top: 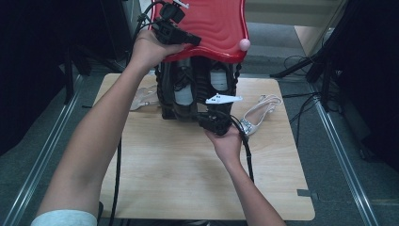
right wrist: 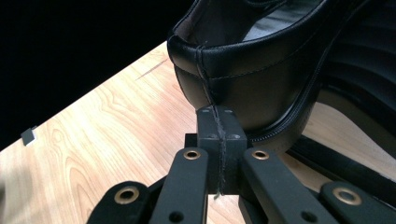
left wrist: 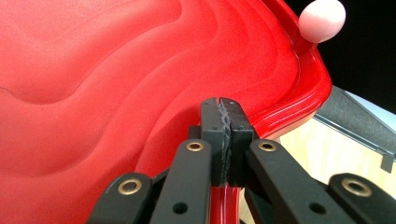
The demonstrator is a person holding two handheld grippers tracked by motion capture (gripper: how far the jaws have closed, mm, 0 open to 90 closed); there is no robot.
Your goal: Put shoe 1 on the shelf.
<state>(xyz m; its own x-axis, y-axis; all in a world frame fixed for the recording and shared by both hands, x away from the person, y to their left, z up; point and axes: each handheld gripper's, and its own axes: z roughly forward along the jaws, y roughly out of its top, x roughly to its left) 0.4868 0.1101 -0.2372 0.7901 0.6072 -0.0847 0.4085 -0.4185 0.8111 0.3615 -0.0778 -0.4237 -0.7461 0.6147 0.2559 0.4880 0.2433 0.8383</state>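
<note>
Black leather shoes (top: 197, 92) stood side by side at the far middle of a light wooden table (top: 188, 169), in front of a black ridged stand whose make could not be told. The nearer person's right hand (top: 229, 141) held the right gripper (top: 212, 121) against the heel of the right-hand shoe; in the right gripper view its jaws were pressed flush together just below the heel seam (right wrist: 205, 79), touching the leather, and whether any edge was pinched between them could not be told. A grey three-cornered plate (top: 224, 99) rode on top of that gripper. Beside it, to the right, lay a pale slingback sandal (top: 258, 115); a second pale shoe (top: 143, 99) lay left of the stand. Farther off and higher, the left hand (top: 149, 48) held the left gripper (top: 190, 41) clenched on the near rim of a red moulded lid (left wrist: 116, 93) with wavy relief, raised over the shoes. A pink knob (top: 244, 44) sat at its right corner. Grey carpeted floor, metal floor rails (top: 339, 150) and loose cables surrounded the table, with dark curtains at both sides. No legible writing or brand mark was visible.
</note>
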